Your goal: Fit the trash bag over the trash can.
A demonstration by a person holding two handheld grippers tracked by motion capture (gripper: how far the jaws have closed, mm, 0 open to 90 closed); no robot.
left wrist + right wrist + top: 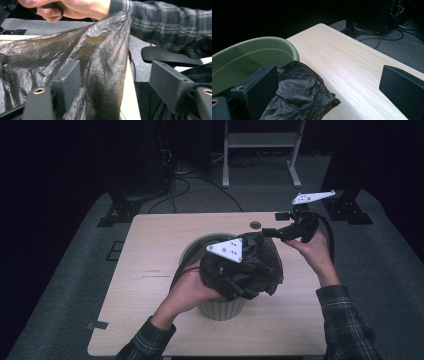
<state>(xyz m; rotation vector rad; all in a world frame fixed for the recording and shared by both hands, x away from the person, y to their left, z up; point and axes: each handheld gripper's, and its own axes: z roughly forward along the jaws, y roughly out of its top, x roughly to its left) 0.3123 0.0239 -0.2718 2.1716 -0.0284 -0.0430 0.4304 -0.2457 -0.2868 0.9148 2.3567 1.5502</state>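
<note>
A ribbed green bin stands in the middle of the pale wooden table. A crumpled black plastic bag is draped over the bin's right side. My left gripper hangs over the bin's near rim with its jaws spread wide. In the left gripper view the bag stretches as a sheet between those jaws and over the left one. My right gripper points left at the bag's far top edge. It is open, with a bunched corner of the bag lying beside its left jaw, next to the bin.
A round hole sits near the table's far edge. A white stand and cables are on the carpet behind the table. A strip of tape marks the near left corner. The person's right hand is close above the bag.
</note>
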